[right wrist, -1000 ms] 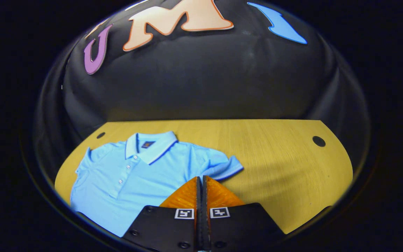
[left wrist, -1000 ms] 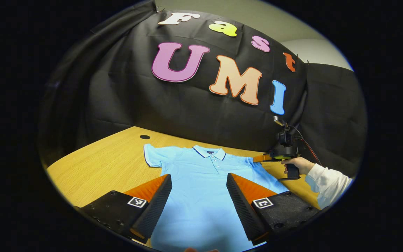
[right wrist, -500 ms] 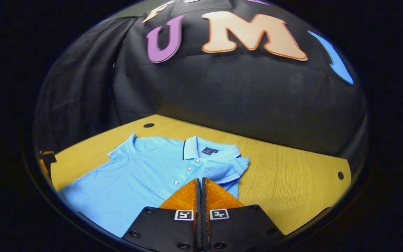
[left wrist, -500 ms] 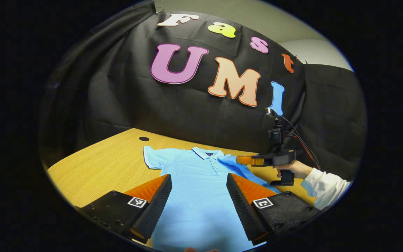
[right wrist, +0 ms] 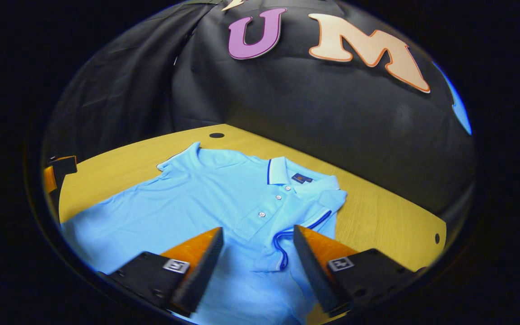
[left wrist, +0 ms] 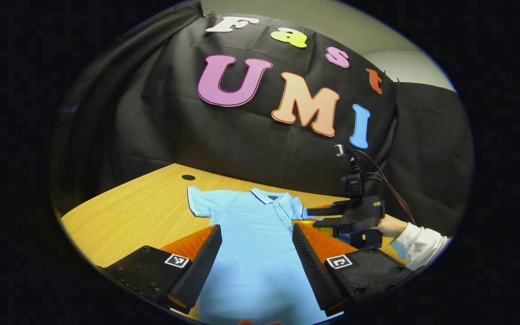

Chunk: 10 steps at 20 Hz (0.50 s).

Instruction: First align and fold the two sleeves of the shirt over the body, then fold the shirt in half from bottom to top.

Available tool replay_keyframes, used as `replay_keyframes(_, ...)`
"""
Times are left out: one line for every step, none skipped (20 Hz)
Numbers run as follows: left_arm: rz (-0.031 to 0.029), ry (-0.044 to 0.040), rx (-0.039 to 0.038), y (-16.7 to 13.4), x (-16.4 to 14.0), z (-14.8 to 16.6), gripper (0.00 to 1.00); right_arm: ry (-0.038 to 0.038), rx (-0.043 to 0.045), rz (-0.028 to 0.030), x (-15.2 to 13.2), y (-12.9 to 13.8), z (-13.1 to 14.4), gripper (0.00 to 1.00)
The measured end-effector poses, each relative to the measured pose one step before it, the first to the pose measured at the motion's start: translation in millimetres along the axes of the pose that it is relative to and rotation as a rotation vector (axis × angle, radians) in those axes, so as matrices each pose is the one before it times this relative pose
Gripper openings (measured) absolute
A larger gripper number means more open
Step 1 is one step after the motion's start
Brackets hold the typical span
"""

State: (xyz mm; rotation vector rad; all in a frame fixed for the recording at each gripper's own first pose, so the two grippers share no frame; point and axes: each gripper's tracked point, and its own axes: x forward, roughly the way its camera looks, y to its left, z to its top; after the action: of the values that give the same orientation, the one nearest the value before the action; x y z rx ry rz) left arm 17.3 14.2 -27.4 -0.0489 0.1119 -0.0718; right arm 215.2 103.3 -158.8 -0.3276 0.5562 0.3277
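One sleeve folded and let go; the other waits.

Our right gripper (right wrist: 255, 246) now stands with jaws apart above the light blue polo shirt (right wrist: 206, 198); half a second ago it was clamped on the right sleeve (right wrist: 307, 216), which now lies just ahead of its fingers, folded onto the chest beside the placket. Our left gripper (left wrist: 256, 243), also spread wide and holding nothing, hovers over the lower body. Beyond it the left sleeve (left wrist: 198, 204) lies flat on the wooden table (left wrist: 142, 212), so we judge that fold comes next.
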Motion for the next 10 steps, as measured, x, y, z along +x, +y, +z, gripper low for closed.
replay_keyframes(0.00411, 0.00343, -0.00132, 2.22, 0.11, -0.36, 0.94, -0.01843, 0.02728, 0.00385, -7.93, 1.74, 5.7, 1.0)
replay_keyframes(0.0066, 0.00189, -0.0019, 3.04, 0.27, -0.58, 0.94, -0.01649, 0.02798, 0.00264, -9.03, -0.19, 3.24, 0.99)
replay_keyframes(0.0055, 0.00289, 0.00051, 3.24, 1.25, -1.57, 0.94, -0.0186, 0.01853, -0.00401, -11.16, -1.64, 4.93, 0.99)
replay_keyframes(0.00484, 0.00274, 0.00341, 2.86, 1.17, -1.04, 0.94, -0.02302, 0.01215, -0.00645, -12.29, -2.7, 4.42, 0.99)
replay_keyframes(0.00157, 0.00609, 0.00506, 1.6, 1.24, -1.62, 0.94, -0.02352, 0.00896, -0.00896, -13.49, -3.31, 3.37, 0.99)
replay_keyframes(0.00536, 0.00689, 0.00545, 4.93, 1.09, -3.13, 0.94, -0.01615, 0.00768, -0.0151, -13.63, -3.33, 0.05, 0.99)
replay_keyframes(0.01238, 0.00656, 0.00308, 5.79, 1.53, -1.6, 0.94, -0.0119, 0.00221, -0.00643, -15.08, -1.89, -0.69, 0.99)
replay_keyframes(0.0128, 0.00953, 0.00055, 6.11, 2.31, -2.37, 0.94, -0.0122, -0.00136, -0.01049, -14.73, -2.56, -1.39, 0.99)
replay_keyframes(0.00315, 0.00769, -0.00065, 2.84, 2.51, -0.8, 0.94, -0.01454, 0.00115, -0.01138, -13.7, -2.7, -2.14, 0.99)
replay_keyframes(-0.00478, 0.02136, 0.00207, 0.71, 2.6, -3.4, 0.94, -0.01508, 0.01036, -0.0072, -13.39, -1.41, -2.67, 0.99)
